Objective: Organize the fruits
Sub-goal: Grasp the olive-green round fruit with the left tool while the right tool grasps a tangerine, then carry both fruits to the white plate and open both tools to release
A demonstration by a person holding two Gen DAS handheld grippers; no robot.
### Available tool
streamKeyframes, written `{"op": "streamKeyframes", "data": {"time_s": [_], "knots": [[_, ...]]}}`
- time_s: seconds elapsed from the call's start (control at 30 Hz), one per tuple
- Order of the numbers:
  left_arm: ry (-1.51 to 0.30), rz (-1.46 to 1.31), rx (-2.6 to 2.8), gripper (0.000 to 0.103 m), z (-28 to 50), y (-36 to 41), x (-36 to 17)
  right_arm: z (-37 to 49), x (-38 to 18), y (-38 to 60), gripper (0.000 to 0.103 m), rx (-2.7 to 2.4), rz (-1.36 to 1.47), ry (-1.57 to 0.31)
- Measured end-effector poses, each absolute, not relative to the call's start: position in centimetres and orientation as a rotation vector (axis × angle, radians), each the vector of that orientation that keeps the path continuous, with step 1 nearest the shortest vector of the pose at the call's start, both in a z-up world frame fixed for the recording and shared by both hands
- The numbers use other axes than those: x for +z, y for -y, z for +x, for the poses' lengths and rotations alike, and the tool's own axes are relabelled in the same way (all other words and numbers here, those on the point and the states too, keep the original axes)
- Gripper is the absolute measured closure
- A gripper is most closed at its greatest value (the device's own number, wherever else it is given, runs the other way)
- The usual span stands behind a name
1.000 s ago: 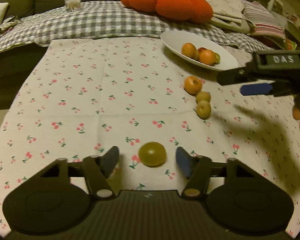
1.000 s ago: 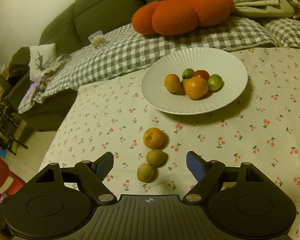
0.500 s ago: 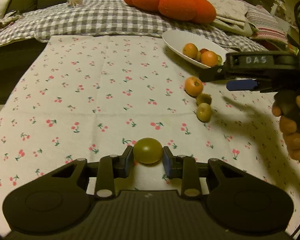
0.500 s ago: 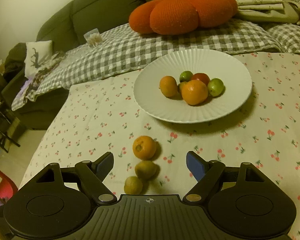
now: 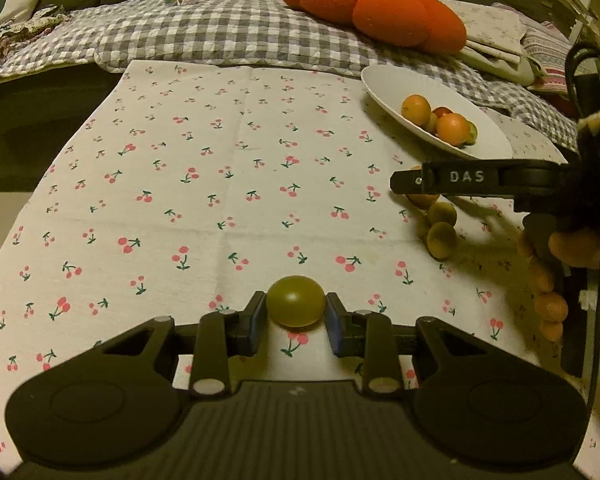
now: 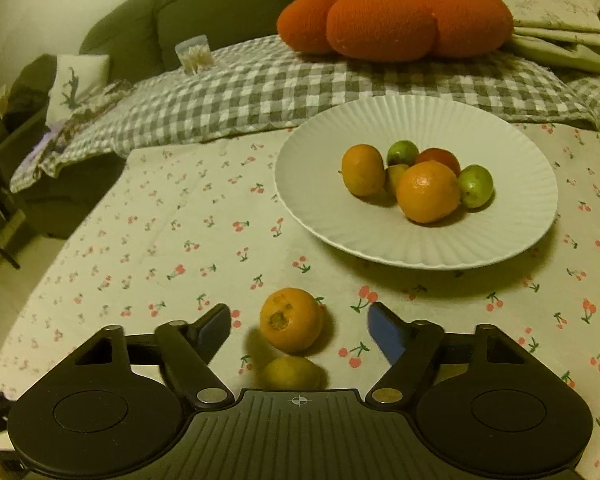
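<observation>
My left gripper (image 5: 296, 316) is shut on a round green fruit (image 5: 295, 300) and holds it just above the cherry-print cloth. My right gripper (image 6: 299, 326) is open, its fingers either side of an orange fruit (image 6: 291, 319) lying on the cloth, with a yellow-green fruit (image 6: 291, 372) just behind it. The right gripper also shows at the right of the left wrist view (image 5: 452, 180). A white ribbed plate (image 6: 328, 216) holds several orange, green and red fruits; it also shows in the left wrist view (image 5: 384, 84). Two small greenish fruits (image 5: 442, 226) lie under the right gripper there.
The cherry-print tablecloth (image 5: 204, 184) covers the table. Behind it lie a grey checked blanket (image 5: 228, 36), an orange pumpkin cushion (image 6: 396, 16) and a green sofa. A small clear container (image 6: 195, 55) stands on the blanket. The table's left edge drops to the floor.
My left gripper closed on the green fruit and lifted it slightly. My right gripper moved forward and down until the orange fruit lay between its open fingers.
</observation>
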State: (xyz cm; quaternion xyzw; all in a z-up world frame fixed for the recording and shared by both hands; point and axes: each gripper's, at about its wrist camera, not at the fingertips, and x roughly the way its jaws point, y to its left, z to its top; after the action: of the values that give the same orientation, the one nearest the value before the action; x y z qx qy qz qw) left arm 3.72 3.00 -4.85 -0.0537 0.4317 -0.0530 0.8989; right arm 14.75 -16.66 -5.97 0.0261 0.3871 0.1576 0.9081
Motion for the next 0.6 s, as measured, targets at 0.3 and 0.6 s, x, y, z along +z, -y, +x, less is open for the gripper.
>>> {"op": "streamKeyframes", "data": {"time_s": [0.3,0.6], "knots": [[-0.885,-0.111,-0.116,0.074,3.7,-2.8,-4.7,14.8,-5.9,16.4,0.072,0.333,0.039,-0.782],[-0.872,-0.117,-0.118,0.074,4.0,-2.6,-4.3,14.3,-4.7,16.5,0.072,0.345,0.068,-0.753]]}}
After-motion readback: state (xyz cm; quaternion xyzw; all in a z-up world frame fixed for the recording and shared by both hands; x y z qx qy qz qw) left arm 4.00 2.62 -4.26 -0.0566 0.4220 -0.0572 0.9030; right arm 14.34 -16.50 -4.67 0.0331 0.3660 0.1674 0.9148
